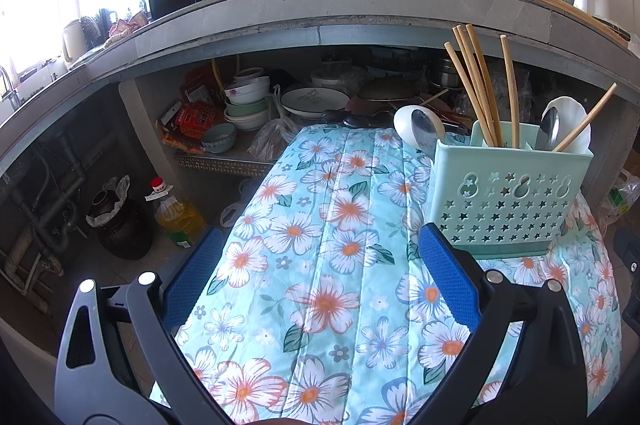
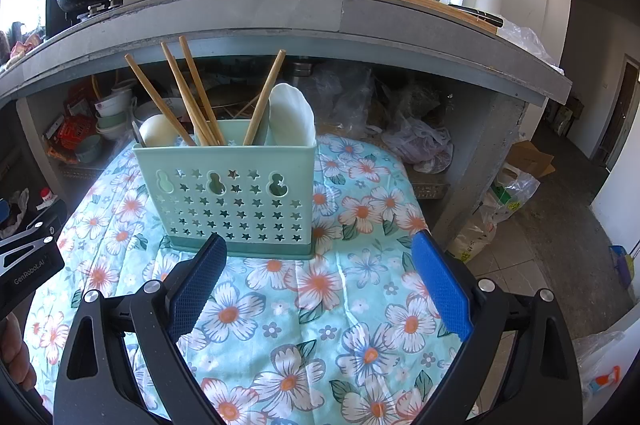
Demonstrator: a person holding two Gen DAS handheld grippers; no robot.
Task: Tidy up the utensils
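Both tongs spread wide, gripping nothing: left gripper (image 1: 320,265), right gripper (image 2: 320,265). Utensil caddy (image 2: 232,193) upright on floral cloth (image 2: 304,313), centre-left of right view; chopsticks (image 2: 192,93) and spoons (image 2: 290,113) inside.

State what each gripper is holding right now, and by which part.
Nothing is held. The left gripper and right gripper are both open over the floral cloth, short of the utensil holder.

My other gripper (image 2: 28,261), at the left edge of the right wrist view, carries "GenRobot.AI" in pale letters on its black body. Every other label is too small for me to read.
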